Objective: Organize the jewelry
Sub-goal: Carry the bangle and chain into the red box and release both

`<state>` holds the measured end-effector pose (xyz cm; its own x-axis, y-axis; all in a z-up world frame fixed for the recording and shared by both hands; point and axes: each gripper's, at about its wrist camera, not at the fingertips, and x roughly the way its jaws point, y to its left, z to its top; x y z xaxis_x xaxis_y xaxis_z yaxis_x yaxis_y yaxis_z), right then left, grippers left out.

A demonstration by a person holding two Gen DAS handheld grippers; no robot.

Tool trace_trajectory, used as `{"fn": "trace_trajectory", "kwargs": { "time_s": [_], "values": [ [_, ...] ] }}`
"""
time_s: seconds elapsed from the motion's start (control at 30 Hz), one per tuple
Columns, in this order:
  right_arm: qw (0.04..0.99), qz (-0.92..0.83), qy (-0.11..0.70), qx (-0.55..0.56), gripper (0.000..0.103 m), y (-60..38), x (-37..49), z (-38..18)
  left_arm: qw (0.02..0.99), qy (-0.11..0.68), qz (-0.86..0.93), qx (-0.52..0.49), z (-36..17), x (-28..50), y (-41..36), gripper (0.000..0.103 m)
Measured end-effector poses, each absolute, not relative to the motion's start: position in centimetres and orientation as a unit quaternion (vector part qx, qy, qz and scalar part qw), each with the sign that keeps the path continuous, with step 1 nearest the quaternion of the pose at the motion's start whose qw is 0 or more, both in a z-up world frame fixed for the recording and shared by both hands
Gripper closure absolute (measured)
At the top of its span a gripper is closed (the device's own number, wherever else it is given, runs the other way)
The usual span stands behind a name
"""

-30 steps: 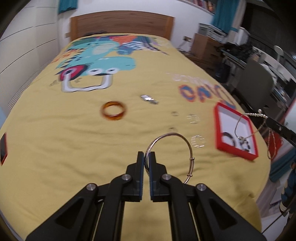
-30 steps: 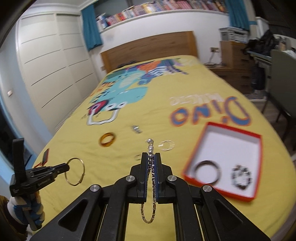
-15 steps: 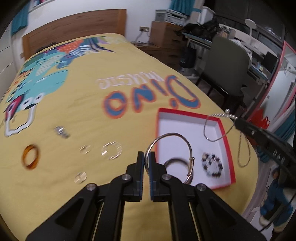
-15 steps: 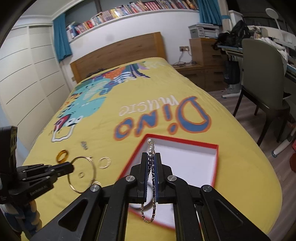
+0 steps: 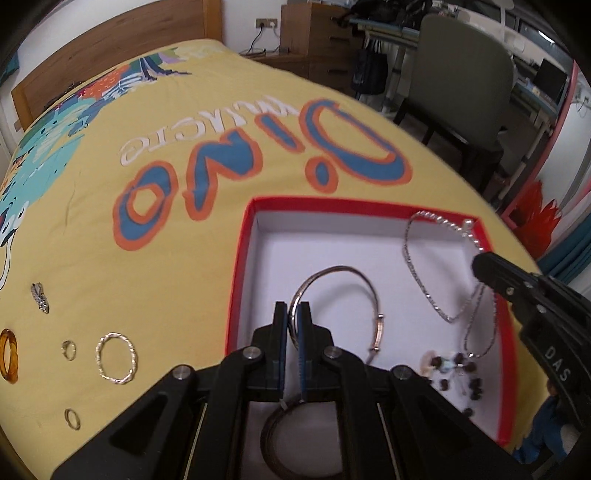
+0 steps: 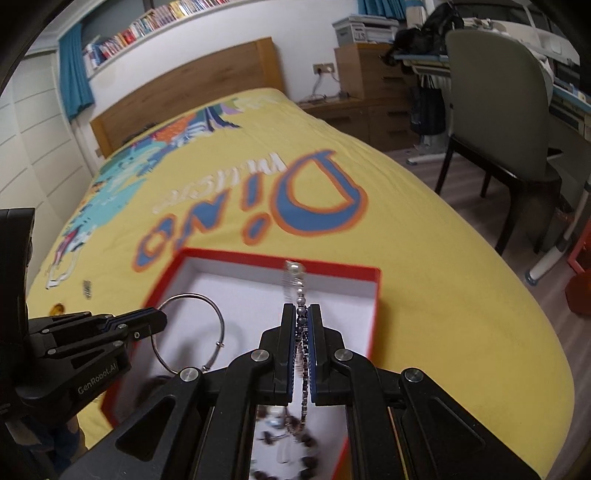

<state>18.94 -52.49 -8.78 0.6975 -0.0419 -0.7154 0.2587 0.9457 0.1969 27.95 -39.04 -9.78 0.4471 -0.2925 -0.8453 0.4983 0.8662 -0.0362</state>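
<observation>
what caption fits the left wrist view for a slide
Left gripper holds a silver bangle over the red box.

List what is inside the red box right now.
Lying in the red box: a dark bangle, partly hidden by the left gripper, and a dark beaded bracelet. The silver bangle and chain necklace hang over it, still gripped.

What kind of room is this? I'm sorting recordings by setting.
Most likely a bedroom, perhaps a child's: a bed with a wooden headboard and a yellow dinosaur-print bedspread, a shelf of books above it, and a desk chair beside.
</observation>
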Motion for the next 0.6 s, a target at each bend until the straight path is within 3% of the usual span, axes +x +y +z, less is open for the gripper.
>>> {"fn": "trace_trajectory", "kwargs": {
  "time_s": [0.2,0.27,0.33,0.37,0.43,0.6],
  "values": [
    [0.903,-0.086,0.396,0.145,0.095,-53.3,18.8,-10.6,0.838,0.477,-0.24,0.113,-10.5,28.3,-39.2,0.097],
    [0.901,-0.089,0.399,0.146,0.094,-53.3,18.7,-10.7,0.838,0.474,-0.244,0.115,-10.2,28.1,-39.1,0.089],
    [0.901,-0.09,0.399,0.143,0.087,-53.3,18.5,-10.5,0.842,0.465,-0.247,0.116,-9.5,27.7,-39.0,0.073],
    [0.901,-0.09,0.399,0.141,0.084,-53.2,18.4,-10.3,0.843,0.462,-0.25,0.113,-9.1,27.5,-38.8,0.073],
    [0.903,-0.094,0.397,0.135,0.069,-53.0,18.1,-9.7,0.846,0.455,-0.258,0.108,-7.9,26.8,-38.4,0.072],
    [0.909,-0.098,0.382,0.138,0.068,-52.5,16.3,-7.5,0.857,0.433,-0.26,0.102,-5.0,24.5,-35.8,0.072]
  ]
}}
